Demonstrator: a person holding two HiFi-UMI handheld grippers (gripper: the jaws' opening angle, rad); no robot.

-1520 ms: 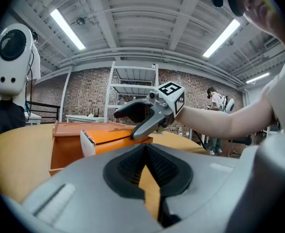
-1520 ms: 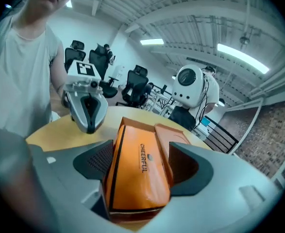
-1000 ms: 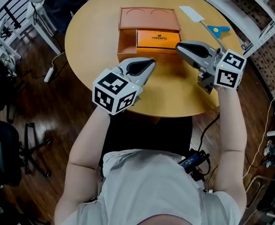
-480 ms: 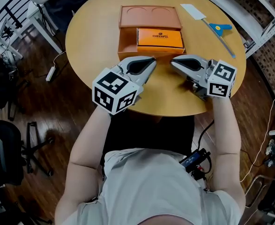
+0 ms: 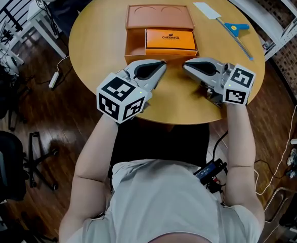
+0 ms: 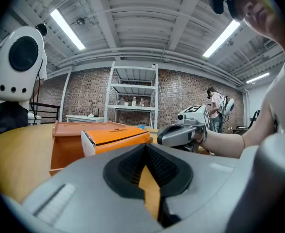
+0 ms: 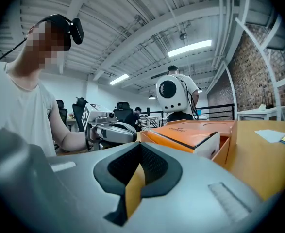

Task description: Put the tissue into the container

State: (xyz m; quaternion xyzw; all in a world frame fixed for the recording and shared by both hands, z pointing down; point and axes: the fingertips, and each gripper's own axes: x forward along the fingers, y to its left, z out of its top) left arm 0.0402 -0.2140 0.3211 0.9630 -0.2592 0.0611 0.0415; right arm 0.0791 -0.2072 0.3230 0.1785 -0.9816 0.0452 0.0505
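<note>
The orange tissue pack (image 5: 171,39) lies inside the open brown container (image 5: 133,48) at the back of the round table (image 5: 97,39). It also shows in the left gripper view as the tissue pack (image 6: 117,136) and in the right gripper view as the tissue pack (image 7: 183,136). My left gripper (image 5: 162,64) rests shut and empty just in front of the container. My right gripper (image 5: 185,66) rests beside it, also shut and empty, its tip pointing left toward the left one. Both sit apart from the pack.
The container's lid (image 5: 160,16) with two round marks lies flat behind the pack. A white card (image 5: 206,10) and a blue-handled tool (image 5: 237,28) lie at the table's back right. Office chairs (image 5: 9,161) stand on the floor to the left.
My right gripper has drawn back from the container's right front corner, moving left and toward me, and now lies by the left gripper. The left gripper has stayed put.
</note>
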